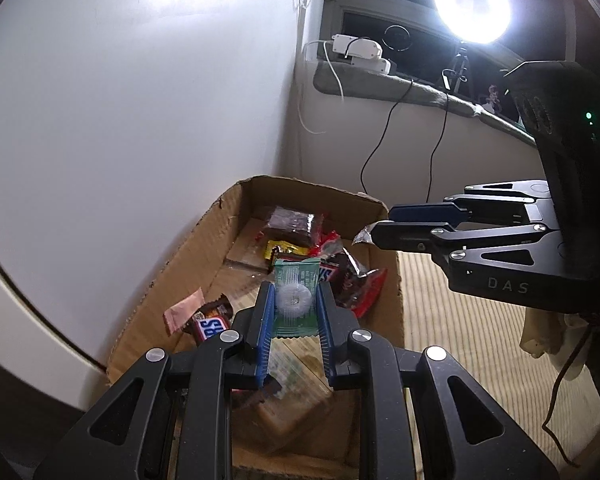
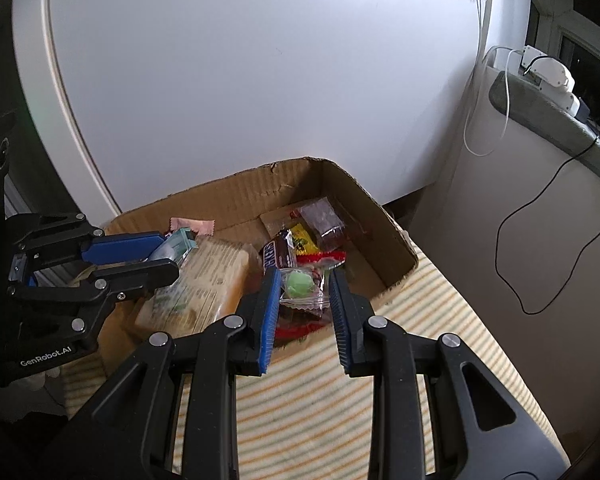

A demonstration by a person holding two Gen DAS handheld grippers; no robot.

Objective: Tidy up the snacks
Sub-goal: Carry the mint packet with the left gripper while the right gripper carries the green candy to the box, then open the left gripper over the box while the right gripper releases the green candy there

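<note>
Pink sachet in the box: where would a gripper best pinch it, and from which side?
Probably its free crimped end, from above. The pink sachet is flat and thin, lying near the cardboard box wall, with a Snickers bar against its other side, so a sideways approach looks blocked.

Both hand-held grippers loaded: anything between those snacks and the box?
Nothing visible. The left hand-held gripper holds a green packet over the open box; the right hand-held gripper holds a clear-wrapped green candy above the box's near corner. Below lie only snacks already in the box.
</note>
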